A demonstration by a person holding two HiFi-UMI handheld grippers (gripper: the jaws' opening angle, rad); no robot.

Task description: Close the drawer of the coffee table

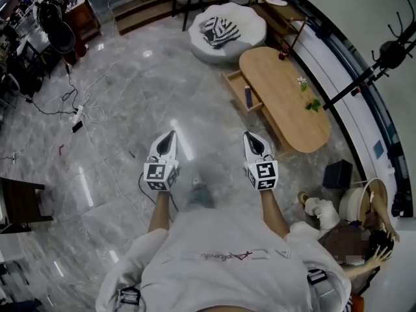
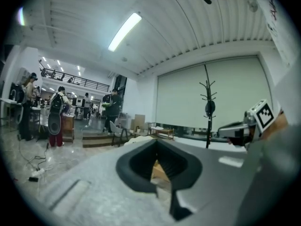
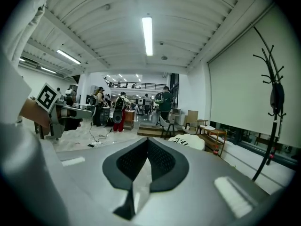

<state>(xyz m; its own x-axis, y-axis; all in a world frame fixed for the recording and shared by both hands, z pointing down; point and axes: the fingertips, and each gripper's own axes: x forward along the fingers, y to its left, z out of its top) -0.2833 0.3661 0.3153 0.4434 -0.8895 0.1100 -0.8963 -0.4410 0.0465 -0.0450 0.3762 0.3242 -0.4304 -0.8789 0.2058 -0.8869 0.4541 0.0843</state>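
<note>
An oval wooden coffee table (image 1: 286,96) stands ahead to the right, its drawer (image 1: 242,91) pulled out toward the open floor with a dark object lying inside. My left gripper (image 1: 170,137) and right gripper (image 1: 251,136) are held side by side over the marble floor, well short of the table. Both are shut and hold nothing. In the left gripper view a sliver of the wooden table (image 2: 157,169) shows through the gap of the closed jaws. The right gripper view looks past its closed jaws at a white pouf (image 3: 188,140).
A white round pouf (image 1: 227,31) with a striped cloth sits beyond the table. A black coat stand (image 1: 383,60) rises at the right. A person crouches at the lower right (image 1: 351,239). Cables and a power strip (image 1: 78,117) lie on the floor at the left.
</note>
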